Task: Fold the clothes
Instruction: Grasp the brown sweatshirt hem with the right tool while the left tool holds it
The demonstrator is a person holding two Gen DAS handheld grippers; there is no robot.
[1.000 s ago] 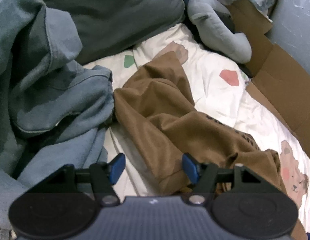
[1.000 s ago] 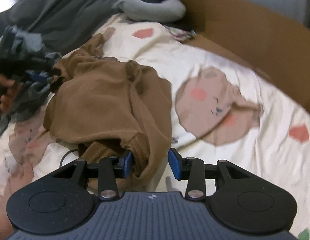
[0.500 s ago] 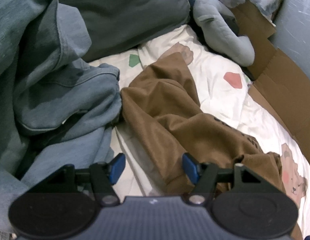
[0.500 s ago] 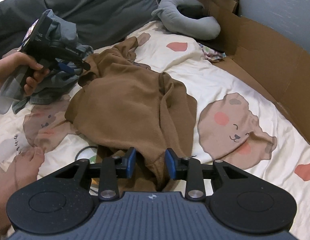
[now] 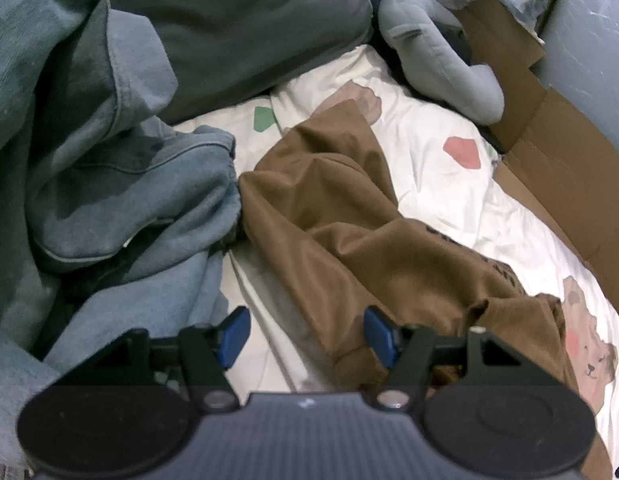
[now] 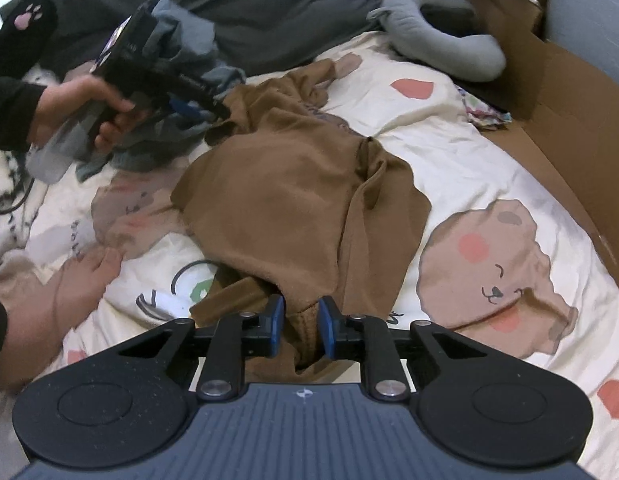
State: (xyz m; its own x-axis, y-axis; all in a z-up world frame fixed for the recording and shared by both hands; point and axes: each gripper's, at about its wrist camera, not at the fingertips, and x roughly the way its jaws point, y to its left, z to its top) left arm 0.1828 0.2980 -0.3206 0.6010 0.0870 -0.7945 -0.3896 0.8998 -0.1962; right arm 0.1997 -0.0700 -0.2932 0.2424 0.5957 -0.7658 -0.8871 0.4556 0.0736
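My right tool (image 6: 300, 330) points down at the near edge of the bed (image 6: 461, 168), and its blue pads are closing on a bunched fold of the brown garment (image 6: 293, 184). The fold stands up between the two pads, and the gap left around it is narrow; I cannot tell whether the pads already press the cloth on both sides. The garment lies crumpled across the middle of the bed's white printed sheet, one limb of it trailing toward the far edge, the near hem gathered under my right tool.

My left tool (image 5: 305, 334) is held above the garment's other end, toward the left edge of the bed. Its pads stand wide apart. Between them I see bare sheet and the garment's edge, with nothing pinched; the right-hand pad (image 5: 379, 334) sits just over the brown cloth. In the right wrist view my left hand (image 6: 89, 108) grips that tool's handle, a dark sleeve at the wrist.

A heap of blue-grey clothing (image 5: 109, 160) lies along the left edge of the bed, touching the brown garment. Behind it, a dark grey blanket (image 5: 249, 20) covers the far edge. A grey curved cushion (image 6: 445, 44) rests at the far right corner, and brown cardboard (image 6: 569, 120) lines the right edge. A bare foot (image 6: 85, 276) rests on the sheet near the left edge, just beside the garment.
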